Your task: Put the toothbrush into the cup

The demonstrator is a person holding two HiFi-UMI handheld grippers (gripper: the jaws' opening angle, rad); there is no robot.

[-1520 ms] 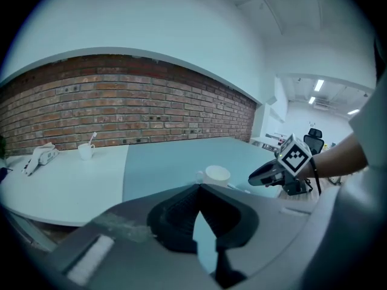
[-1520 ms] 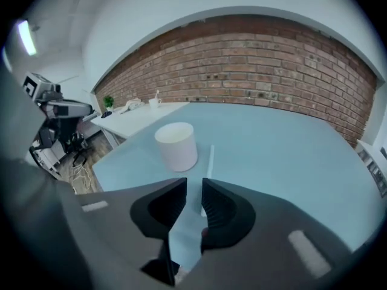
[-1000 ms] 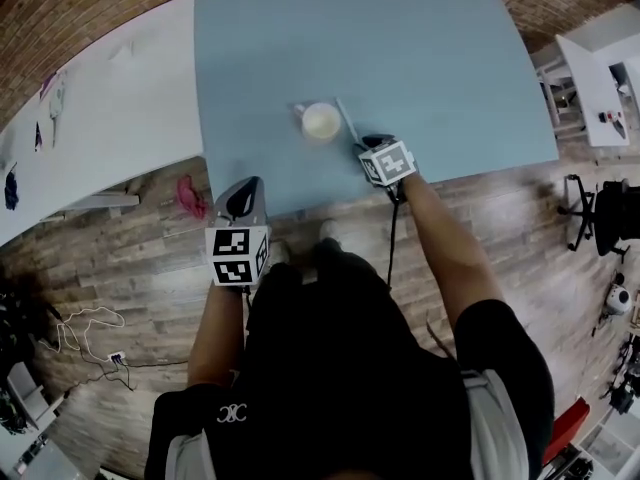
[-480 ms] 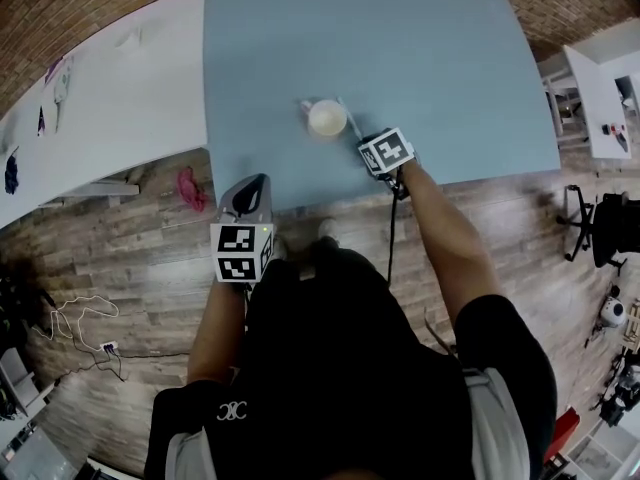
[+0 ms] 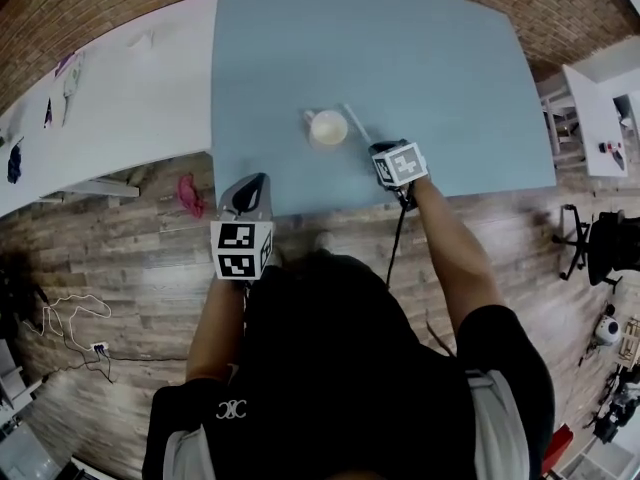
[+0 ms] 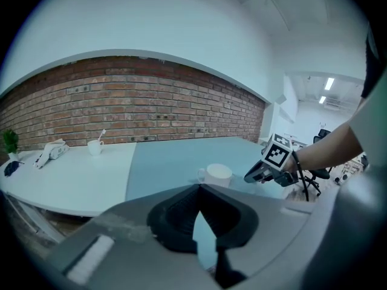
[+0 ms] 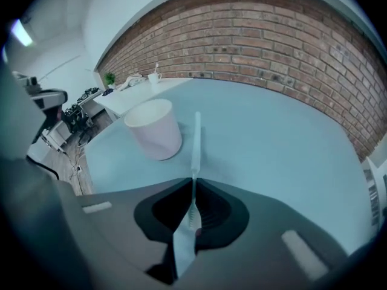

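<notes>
A white cup (image 5: pixel 327 128) stands upright on the blue table (image 5: pixel 430 48), near its front edge. A pale toothbrush (image 5: pixel 352 123) lies just right of the cup, its handle pointing away from me. My right gripper (image 5: pixel 377 149) points steeply down at the brush end; its jaws are closing and pinch the toothbrush (image 7: pixel 196 139) at the tips, with the bristles between the pads. In the right gripper view the cup (image 7: pixel 154 128) sits left of the handle. My left gripper (image 5: pixel 250 181) hangs shut and holds nothing, off the table's front edge.
A white table (image 5: pixel 120 98) adjoins the blue one on the left, with another cup (image 6: pixel 95 147) and small items at its far side. A red object (image 5: pixel 190 196) lies on the wooden floor. Office chairs (image 5: pixel 600 228) stand at the right.
The right gripper's jaws have come together on the toothbrush's brush end, and the gripper has shifted slightly away from the cup. The left gripper has stayed where it was.
</notes>
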